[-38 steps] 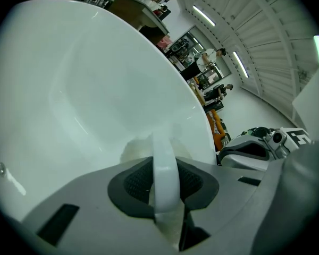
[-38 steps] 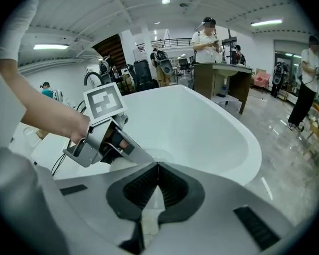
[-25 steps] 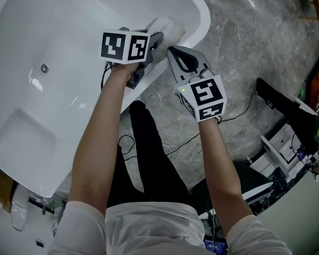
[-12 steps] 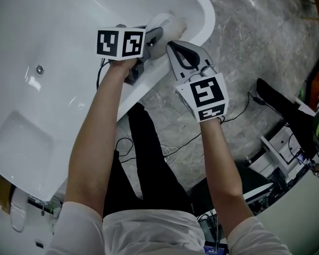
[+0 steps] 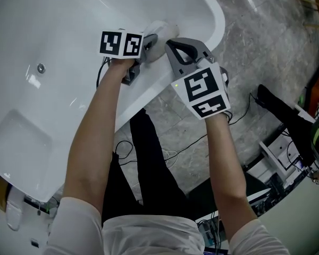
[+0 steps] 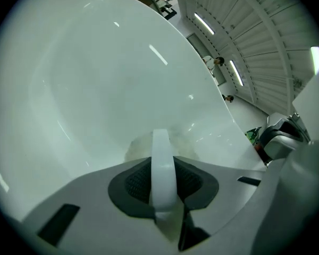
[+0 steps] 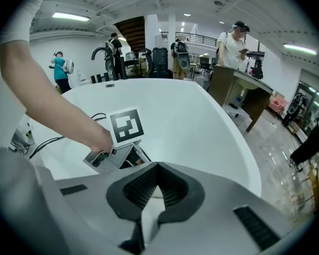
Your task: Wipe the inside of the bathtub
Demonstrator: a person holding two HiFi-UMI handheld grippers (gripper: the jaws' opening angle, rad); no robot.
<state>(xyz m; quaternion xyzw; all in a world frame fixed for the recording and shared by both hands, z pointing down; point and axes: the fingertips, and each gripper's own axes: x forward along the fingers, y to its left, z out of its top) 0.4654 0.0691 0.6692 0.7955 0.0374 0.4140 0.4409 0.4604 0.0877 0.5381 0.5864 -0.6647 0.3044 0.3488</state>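
A glossy white oval bathtub (image 5: 69, 15) fills the upper left of the head view. It stands on a grey marbled stone floor (image 5: 255, 47) with thin black cables (image 5: 173, 150) trailing across it. A small round metal fitting (image 5: 41, 67) sits on the tub's inner bottom. The right gripper view shows a bright hall beyond the tub, with strip lights on the ceiling and several people standing well away.

The left claw (image 5: 150, 39) is clenched on a white wiping cloth (image 5: 162, 30), which lies against the inner wall at the tub's rounded end, near the rim. The right claw (image 5: 173, 45) is clenched on nothing, just beside the left one above the tub's near rim.

The left claw hides most of the cloth. Its own view shows only a narrow folded strip between the jaws and a hazy white patch ahead. The dark equipment at the head view's right edge is cut off and hard to make out.
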